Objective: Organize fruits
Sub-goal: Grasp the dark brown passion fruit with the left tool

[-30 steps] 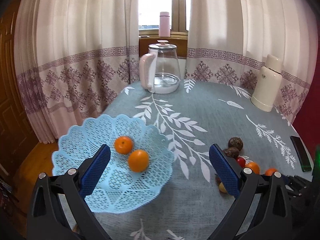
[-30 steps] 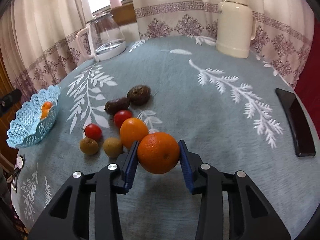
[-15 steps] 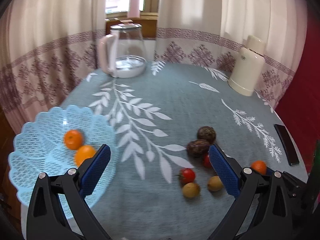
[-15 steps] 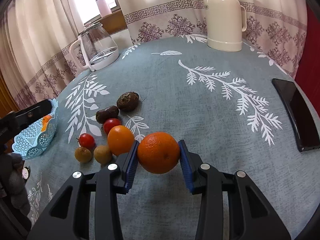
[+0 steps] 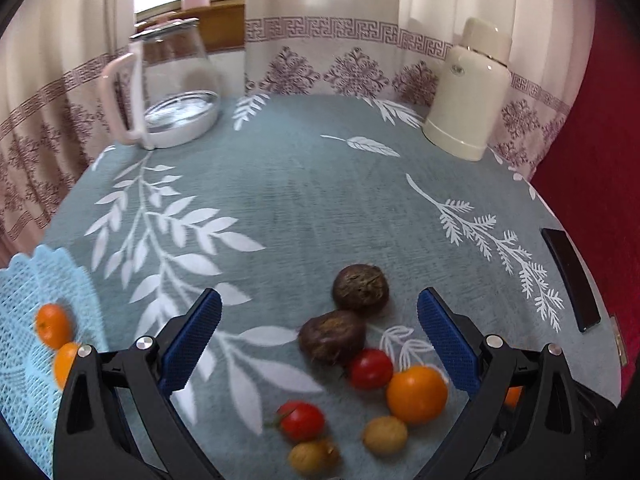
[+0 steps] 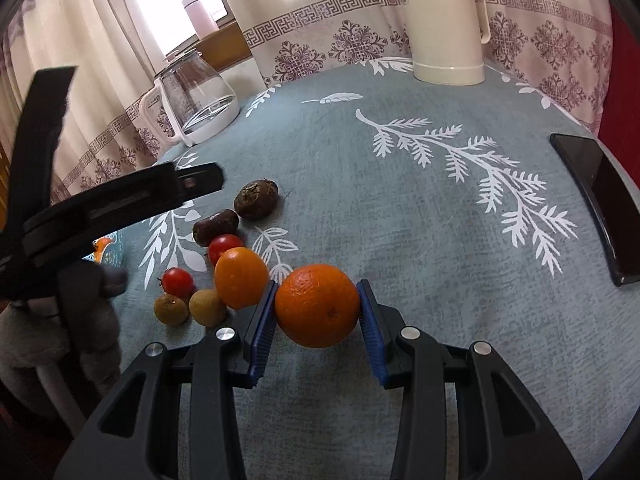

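My right gripper (image 6: pixel 318 306) is shut on a large orange (image 6: pixel 317 305), held just above the cloth. Left of it lies a fruit cluster: a smaller orange (image 6: pixel 241 277), two red tomatoes (image 6: pixel 223 247), two tan longans (image 6: pixel 207 307) and two dark brown passion fruits (image 6: pixel 256 199). My left gripper (image 5: pixel 319 330) hangs open over that same cluster, with the passion fruits (image 5: pixel 333 335), a tomato (image 5: pixel 370 369) and the orange (image 5: pixel 417 394) between its blue pads. The pale blue lattice basket (image 5: pixel 24 280) sits at the far left with two small oranges (image 5: pixel 52 325) in it.
A glass kettle (image 5: pixel 168 88) stands at the back left and a cream thermos (image 5: pixel 468 92) at the back right. A black phone (image 6: pixel 600 200) lies near the table's right edge. Curtains hang behind the round table. A gloved hand (image 6: pixel 80 320) holds the left gripper.
My left gripper has swung right, from over the basket to over the fruit cluster, and stays open. The right gripper keeps the large orange and has barely moved.
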